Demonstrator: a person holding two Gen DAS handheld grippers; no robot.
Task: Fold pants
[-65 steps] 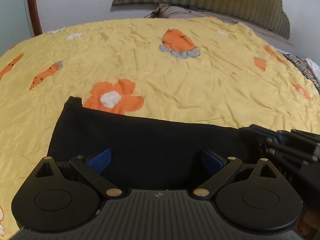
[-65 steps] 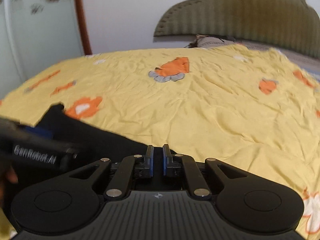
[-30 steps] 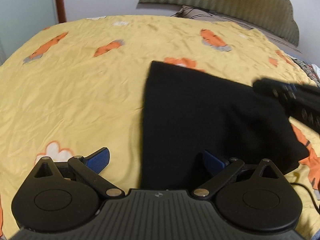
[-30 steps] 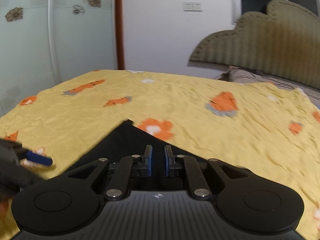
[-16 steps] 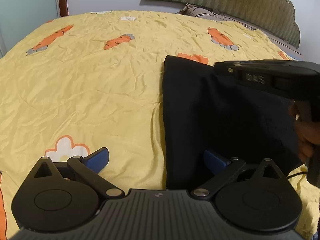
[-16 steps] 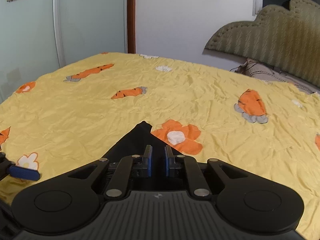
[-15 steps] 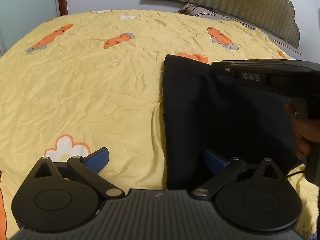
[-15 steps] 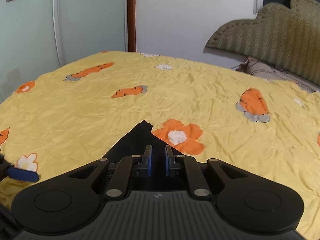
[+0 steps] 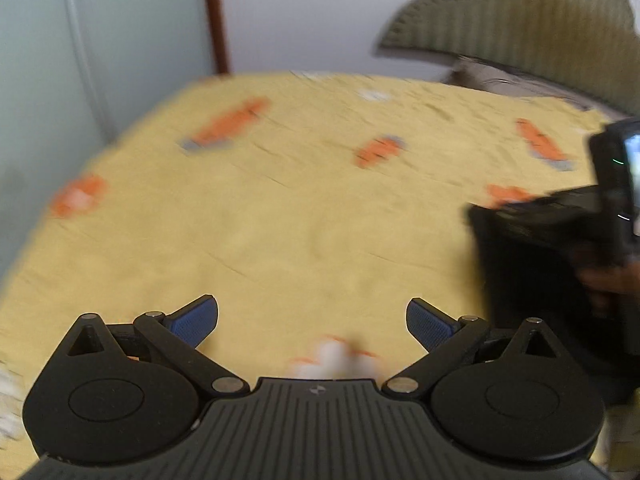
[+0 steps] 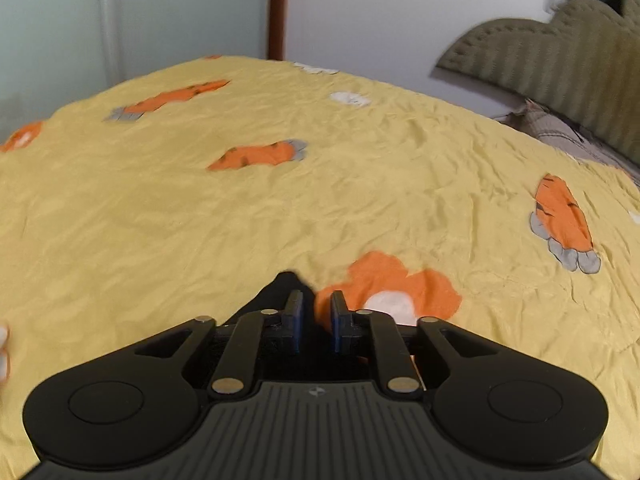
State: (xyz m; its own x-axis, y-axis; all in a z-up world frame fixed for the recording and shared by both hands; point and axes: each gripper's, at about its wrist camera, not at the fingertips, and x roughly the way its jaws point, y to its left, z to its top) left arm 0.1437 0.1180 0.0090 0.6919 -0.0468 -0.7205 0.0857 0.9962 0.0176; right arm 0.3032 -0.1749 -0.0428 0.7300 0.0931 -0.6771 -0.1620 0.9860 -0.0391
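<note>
1. The left gripper hangs over bare sheet with its blue pads spread wide and nothing between them; a white-and-orange flower lies just ahead of its body.
2. The right gripper has just been opening and shows a narrow gap; the black pants lie under and between its pads, which no longer press on the cloth.
3. In the left view (badly blurred) the pants lie at the right edge, partly hidden by the other gripper's body and a hand.
4. An orange flower touches the pants' corner.
5. Carrot prints dot the sheet farther off.
6. A headboard and wall stand behind.
</note>
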